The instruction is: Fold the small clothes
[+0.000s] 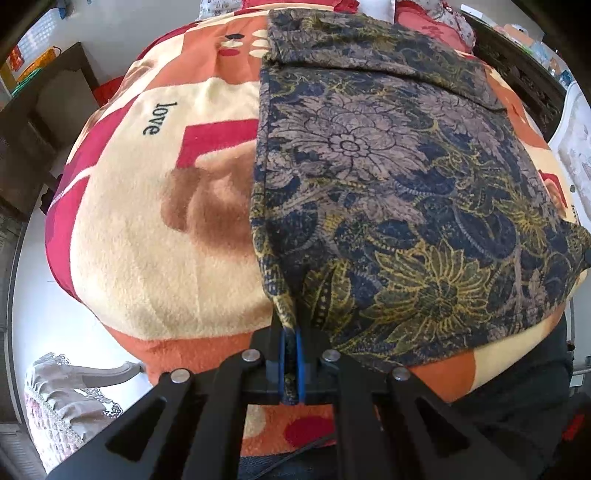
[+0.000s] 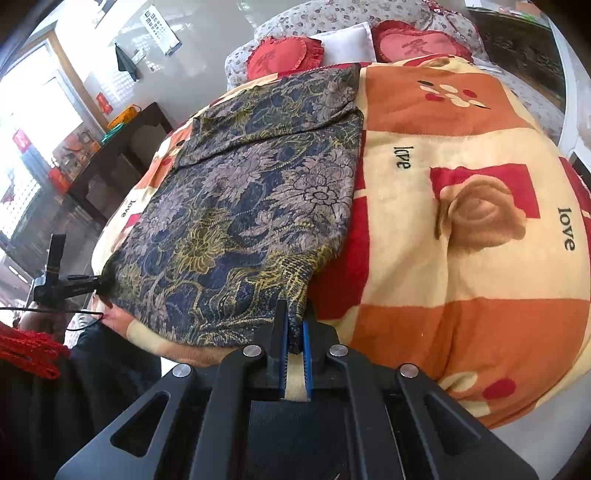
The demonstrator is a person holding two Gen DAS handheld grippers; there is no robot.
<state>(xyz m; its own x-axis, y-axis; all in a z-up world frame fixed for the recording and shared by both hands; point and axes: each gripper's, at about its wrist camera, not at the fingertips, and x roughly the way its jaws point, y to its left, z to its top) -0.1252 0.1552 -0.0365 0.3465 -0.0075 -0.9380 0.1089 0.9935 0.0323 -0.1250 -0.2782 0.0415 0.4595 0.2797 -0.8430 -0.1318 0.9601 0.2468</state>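
Floral garment point(image 1: 388, 192) lies flat on the blanket point(image 1: 155, 258), hem at its near edge — left gripper point(image 1: 290, 354) and right gripper point(image 2: 294, 336) each pinched closed on a near hem corner.

In the left wrist view, the floral garment point(image 1: 388, 192) runs off the upper edge of the frame, and its lower right corner vanishes behind a dark shape at the right rim. The pinched cloth hides the inner faces of the left gripper point(image 1: 290, 332). In the right wrist view, the garment's corner covers the tips of the right gripper point(image 2: 295, 325). The blanket point(image 2: 461, 280) is cut by the right rim. The wall chart point(image 2: 162, 31) at upper left is too small to read.
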